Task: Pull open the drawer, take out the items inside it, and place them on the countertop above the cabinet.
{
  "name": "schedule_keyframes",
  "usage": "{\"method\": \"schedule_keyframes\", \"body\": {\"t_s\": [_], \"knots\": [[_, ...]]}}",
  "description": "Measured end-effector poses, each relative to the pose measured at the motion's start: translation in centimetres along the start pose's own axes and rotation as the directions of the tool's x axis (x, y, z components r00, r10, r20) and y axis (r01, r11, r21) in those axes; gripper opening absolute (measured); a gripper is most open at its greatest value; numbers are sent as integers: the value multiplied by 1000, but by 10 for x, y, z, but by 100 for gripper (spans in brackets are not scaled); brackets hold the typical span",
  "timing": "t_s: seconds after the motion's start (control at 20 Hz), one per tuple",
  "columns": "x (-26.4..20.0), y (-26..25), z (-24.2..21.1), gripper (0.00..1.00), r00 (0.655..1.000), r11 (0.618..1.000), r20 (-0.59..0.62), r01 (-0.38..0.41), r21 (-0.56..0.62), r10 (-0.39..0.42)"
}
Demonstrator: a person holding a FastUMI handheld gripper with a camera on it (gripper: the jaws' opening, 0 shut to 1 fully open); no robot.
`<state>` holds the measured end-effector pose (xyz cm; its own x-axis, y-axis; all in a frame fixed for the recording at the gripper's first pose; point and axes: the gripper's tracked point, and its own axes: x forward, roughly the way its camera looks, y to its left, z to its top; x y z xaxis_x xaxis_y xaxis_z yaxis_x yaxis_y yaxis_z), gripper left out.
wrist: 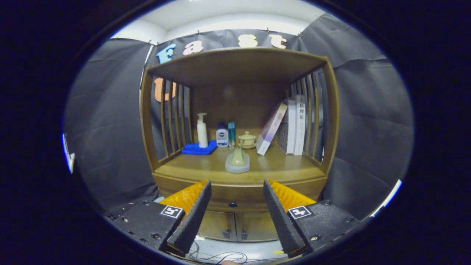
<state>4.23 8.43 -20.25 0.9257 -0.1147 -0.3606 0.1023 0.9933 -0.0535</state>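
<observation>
A wooden cabinet stands ahead of me against the black cloth. Its drawer sits shut under the countertop, with a small dark knob at its middle. My gripper is open, its two fingers spread to either side of the knob and still short of it. Nothing lies between the fingers. What the drawer holds is hidden.
On the countertop stand a pale green ceramic piece on a grey base, a pump bottle on a blue cloth, two small bottles, a lidded cup and leaning books. Two small doors lie below the drawer. Cables run on the floor.
</observation>
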Motion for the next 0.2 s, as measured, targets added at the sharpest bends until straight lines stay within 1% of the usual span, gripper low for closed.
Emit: {"method": "schedule_keyframes", "body": {"t_s": [0.2], "knots": [[-34,-8,48,90,999,1000,40,-4,-5,4]]}}
